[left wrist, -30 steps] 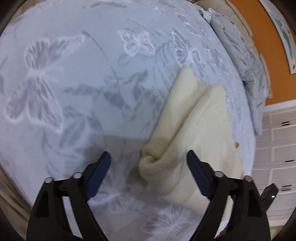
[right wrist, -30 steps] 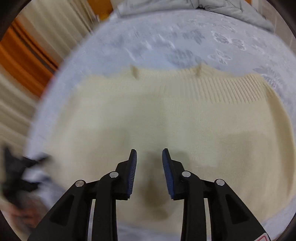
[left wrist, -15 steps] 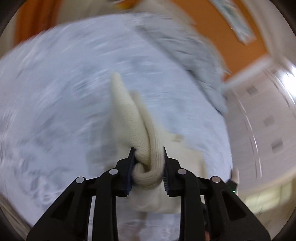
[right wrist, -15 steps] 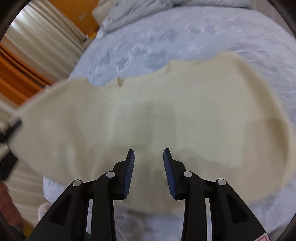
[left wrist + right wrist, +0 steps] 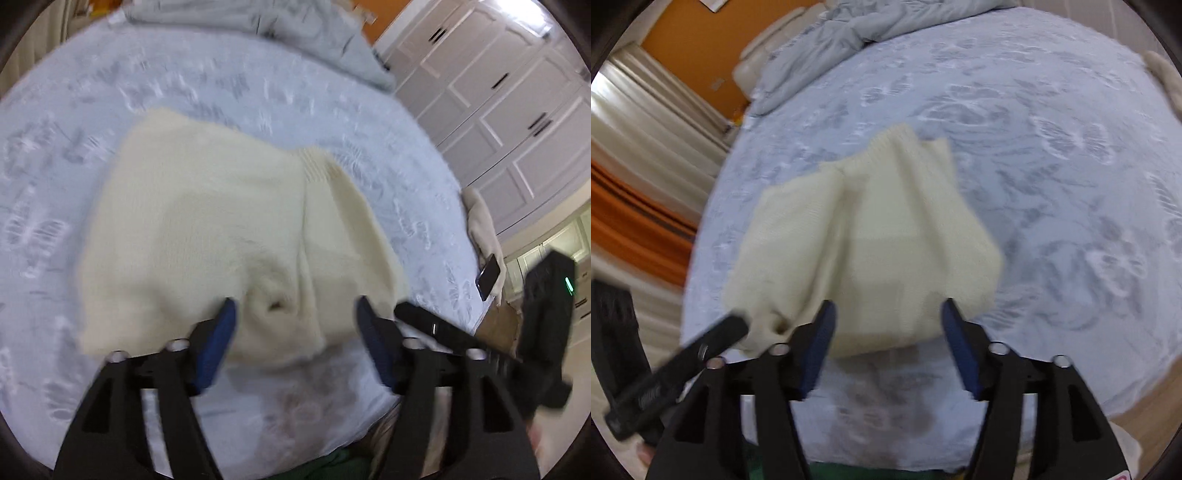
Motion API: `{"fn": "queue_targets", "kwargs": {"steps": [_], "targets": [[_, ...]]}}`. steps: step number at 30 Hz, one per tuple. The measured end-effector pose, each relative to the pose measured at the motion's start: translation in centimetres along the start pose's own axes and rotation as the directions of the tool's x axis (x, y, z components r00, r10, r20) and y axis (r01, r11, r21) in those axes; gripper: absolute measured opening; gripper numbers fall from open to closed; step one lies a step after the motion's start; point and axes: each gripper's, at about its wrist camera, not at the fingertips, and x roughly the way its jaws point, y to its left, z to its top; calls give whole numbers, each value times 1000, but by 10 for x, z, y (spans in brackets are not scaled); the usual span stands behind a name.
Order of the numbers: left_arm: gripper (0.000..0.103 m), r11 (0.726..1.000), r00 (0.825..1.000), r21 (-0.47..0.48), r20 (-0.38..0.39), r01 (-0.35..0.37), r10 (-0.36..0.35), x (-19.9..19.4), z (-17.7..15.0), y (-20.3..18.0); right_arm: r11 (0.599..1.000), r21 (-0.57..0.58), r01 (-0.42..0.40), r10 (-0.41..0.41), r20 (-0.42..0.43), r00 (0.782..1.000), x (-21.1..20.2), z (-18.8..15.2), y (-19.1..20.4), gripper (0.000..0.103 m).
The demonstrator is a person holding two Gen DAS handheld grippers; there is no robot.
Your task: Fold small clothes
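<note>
Both our grippers, left (image 5: 295,325) and right (image 5: 886,325), are opening, nothing pinched. Our cream ribbed-knit sweater (image 5: 229,236) lies partly folded near the bed's (image 5: 258,92) near edge; we judge it soft, light, floppy, best pinched at hem corners.

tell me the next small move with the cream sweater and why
Probably ease both hand-held grippers back and check the fold. The left hand-held gripper and right hand-held gripper are opening, pads clear of the cream sweater, which lies bunched on the bedspread with an uneven near edge, so it may need smoothing.
</note>
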Motion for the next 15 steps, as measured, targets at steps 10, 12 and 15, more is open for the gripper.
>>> {"fn": "queue_targets", "kwargs": {"steps": [10,12,15], "targets": [[87,967,978,-164,43,-193,203,-84,-28,95,982,95,-166,184,-225,957,104,11,72,60],[87,964,977,-171,31,-204,212,-85,-36,101,991,14,-135,135,-212,968,101,16,89,28],[87,965,974,-136,11,-222,226,-79,-44,97,976,-85,-199,189,-107,976,56,37,118,22]]}}
